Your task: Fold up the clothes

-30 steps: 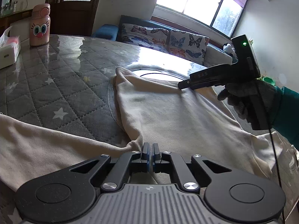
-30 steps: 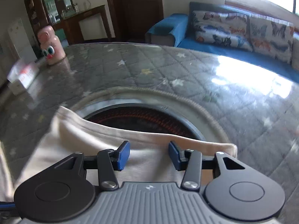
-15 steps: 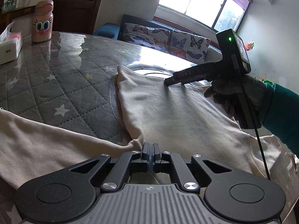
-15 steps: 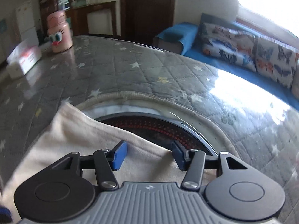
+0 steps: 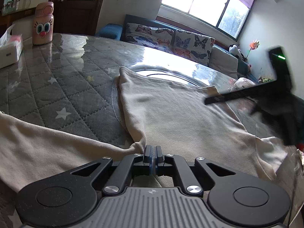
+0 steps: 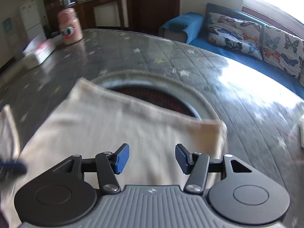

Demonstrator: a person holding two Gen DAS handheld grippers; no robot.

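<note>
A cream garment [image 5: 176, 114] lies spread on the quilted grey table, its far hem over a round dark opening. My left gripper [image 5: 153, 158] is shut on the garment's near edge, where the cloth bunches by a sleeve [image 5: 38, 148] trailing left. My right gripper [image 6: 152, 157] is open above the garment [image 6: 117, 129], nothing between its blue pads [image 6: 122, 158]. In the left wrist view, the right gripper [image 5: 207, 101] hangs blurred over the cloth's right side, off the fabric.
A pink cartoon-face bottle [image 5: 42, 23] and a white tissue box [image 5: 10, 50] stand at the table's far left. The round opening [image 6: 152, 96] in the table [image 5: 57, 87] shows a dark red grille. A sofa with butterfly cushions [image 5: 171, 39] lies beyond the table.
My right gripper has pulled back from the far hem toward the right and near side, still open. The left gripper has kept its hold and barely moved.
</note>
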